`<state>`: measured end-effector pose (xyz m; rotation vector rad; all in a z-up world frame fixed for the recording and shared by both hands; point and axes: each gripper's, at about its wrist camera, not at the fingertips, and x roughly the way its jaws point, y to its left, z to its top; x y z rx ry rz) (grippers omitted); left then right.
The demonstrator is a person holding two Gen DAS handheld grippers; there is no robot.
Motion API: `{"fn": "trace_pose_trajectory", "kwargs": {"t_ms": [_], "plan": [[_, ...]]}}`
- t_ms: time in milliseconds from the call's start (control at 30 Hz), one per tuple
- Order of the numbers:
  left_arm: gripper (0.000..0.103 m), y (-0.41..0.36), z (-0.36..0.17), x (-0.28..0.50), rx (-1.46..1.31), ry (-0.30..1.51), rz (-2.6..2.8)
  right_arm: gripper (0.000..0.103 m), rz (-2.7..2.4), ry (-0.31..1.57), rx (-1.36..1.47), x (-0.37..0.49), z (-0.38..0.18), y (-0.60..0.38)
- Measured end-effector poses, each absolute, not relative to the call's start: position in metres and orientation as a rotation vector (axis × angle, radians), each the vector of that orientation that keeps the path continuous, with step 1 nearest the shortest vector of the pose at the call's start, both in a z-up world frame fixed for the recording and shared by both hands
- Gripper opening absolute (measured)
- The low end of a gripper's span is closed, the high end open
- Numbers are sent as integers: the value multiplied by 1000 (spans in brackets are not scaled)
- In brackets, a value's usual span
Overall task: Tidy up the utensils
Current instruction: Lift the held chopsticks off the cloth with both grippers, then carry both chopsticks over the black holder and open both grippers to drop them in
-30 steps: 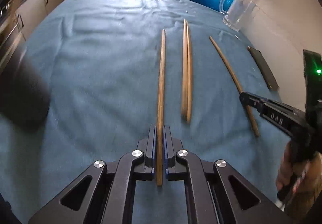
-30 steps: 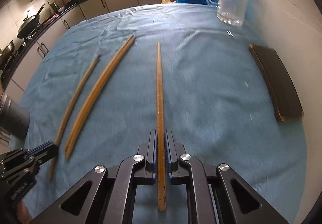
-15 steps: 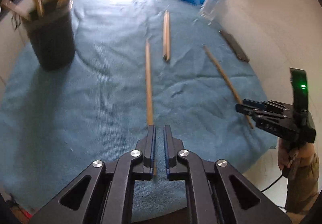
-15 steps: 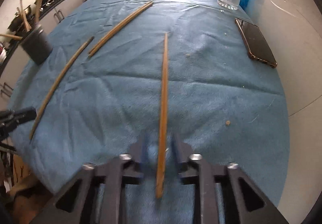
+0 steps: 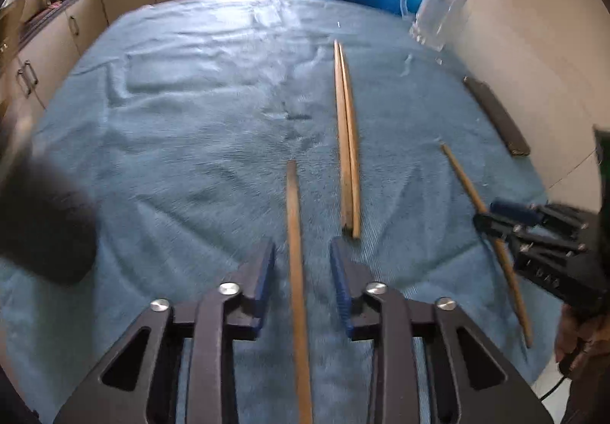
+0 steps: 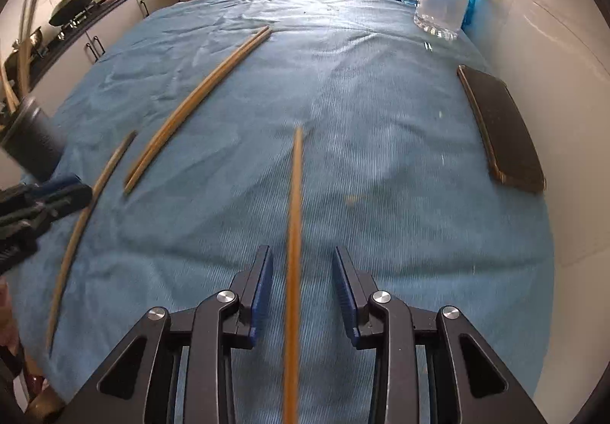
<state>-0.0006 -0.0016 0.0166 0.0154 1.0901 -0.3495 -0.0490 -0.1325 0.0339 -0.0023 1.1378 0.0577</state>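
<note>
Between both grippers' parted jaws, released chopsticks (image 5: 295, 252).

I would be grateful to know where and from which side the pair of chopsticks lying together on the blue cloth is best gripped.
Probably at the near ends of the pair of chopsticks, coming from above with the fingers either side. The two sticks lie flat, touching, pointing away from the left gripper, so one pinch across them there should catch both.
</note>
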Motion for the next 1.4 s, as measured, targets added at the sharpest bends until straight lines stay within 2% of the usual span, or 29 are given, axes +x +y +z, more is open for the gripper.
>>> {"fn": "trace_pose_trajectory", "kwargs": {"t_ms": [67, 200, 467, 533, 567, 600, 667, 733, 767, 1033, 1400], "plan": [[24, -7, 19, 8, 60, 1075, -338, 33, 53, 1154, -12, -37, 34, -132], [24, -10, 20, 20, 68, 1093, -345, 23, 48, 1203, -9, -9, 33, -136], [25, -20, 20, 30, 103, 1118, -348, 23, 52, 1332, -12, 27, 34, -138], [32, -24, 20, 34, 114, 1123, -359, 22, 55, 1352, -23, 30, 34, -137], [42, -26, 20, 36, 98, 1131, -382, 21, 56, 1360, -27, 31, 34, -137], [46, -26, 20, 38, 73, 1135, -395, 17, 60, 1362, -27, 33, 35, -136], [46, -22, 20, 41, 23, 1132, -394, 11, 72, 1351, -52, 35, 35, -132], [26, -17, 20, 41, 3, 1125, -375, 7, 73, 1328, -74, 34, 36, -125], [8, -13, 18, 42, -5, 1134, -369, 7, 68, 1313, -89, 31, 36, -122], [6, 17, 41, 14, -69, 1054, -345, 6, 103, 1172, 9, -3, 51, -123], [7, 42, 124, -72, -134, 744, -363, 6, 122, 835, 59, -71, 125, -118]]}}
